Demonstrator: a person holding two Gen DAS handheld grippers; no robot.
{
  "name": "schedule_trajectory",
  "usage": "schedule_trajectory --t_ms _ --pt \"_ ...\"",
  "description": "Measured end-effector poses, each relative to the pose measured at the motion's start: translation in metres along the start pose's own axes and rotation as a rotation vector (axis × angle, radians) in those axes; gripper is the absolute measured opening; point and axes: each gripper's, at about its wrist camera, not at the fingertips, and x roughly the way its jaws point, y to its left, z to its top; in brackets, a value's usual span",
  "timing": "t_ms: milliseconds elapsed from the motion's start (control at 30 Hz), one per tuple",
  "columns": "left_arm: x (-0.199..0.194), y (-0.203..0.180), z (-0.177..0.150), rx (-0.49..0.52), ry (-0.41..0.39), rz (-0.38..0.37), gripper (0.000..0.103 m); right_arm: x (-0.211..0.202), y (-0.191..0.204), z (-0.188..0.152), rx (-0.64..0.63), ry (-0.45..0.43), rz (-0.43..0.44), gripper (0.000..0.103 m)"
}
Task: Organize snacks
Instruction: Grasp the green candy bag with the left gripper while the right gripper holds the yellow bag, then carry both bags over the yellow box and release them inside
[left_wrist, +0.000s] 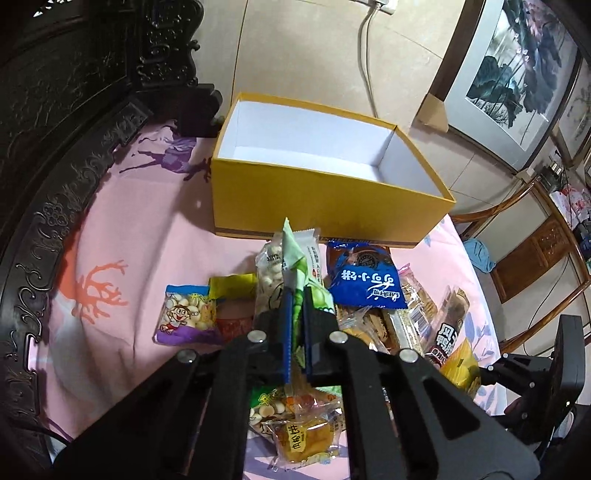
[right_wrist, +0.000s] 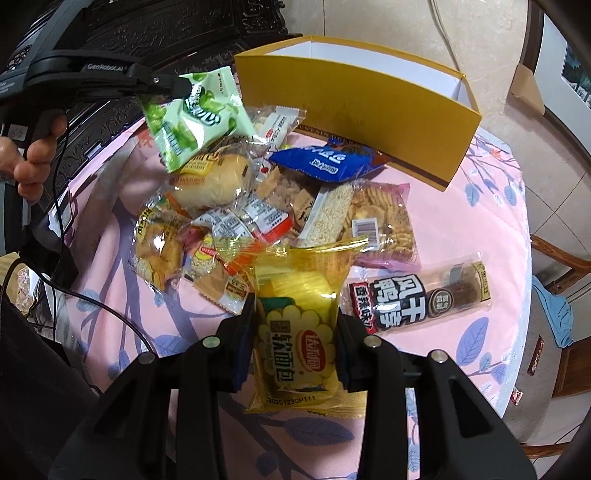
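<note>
L hand-held gripper (left_wrist: 295, 325): L wrist view – jaws clamped on green snack pack (left_wrist: 295, 258), held edge-on, long axis pointing fwd.
Box (left_wrist: 325, 206): yellow, lid off, looks bare inside; straight ahead, past pile on pink worktop (left_wrist: 110, 236). L is nearer it.
R hand-held gripper (right_wrist: 295, 332): R wrist view – part-open jaws pinch yellow bread pack (right_wrist: 295, 325) by its sides, long axis along fingers.
Green pack, R view: hangs up-left from L jaws, above the pile; box up-right beyond.
</note>
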Motion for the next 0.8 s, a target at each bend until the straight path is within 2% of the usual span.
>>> schedule_trajectory --t_ms 467,633,767,800 --pt "-0.032 -0.006 0.016 0.011 -0.075 -0.020 0.002 -0.015 -0.002 0.010 0.022 -0.043 -0.012 0.037" --pt "-0.054 -0.016 0.051 0.055 -0.155 -0.041 0.002 -0.044 -0.012 0.049 0.005 -0.162 -0.031 0.037" --pt "-0.057 -0.019 0.090 0.031 -0.208 -0.090 0.002 -0.072 -0.034 0.111 0.021 -0.320 -0.047 0.037" --pt "-0.054 -0.021 0.104 0.045 -0.231 -0.082 0.002 -0.075 -0.040 0.124 0.025 -0.345 -0.052 0.037"
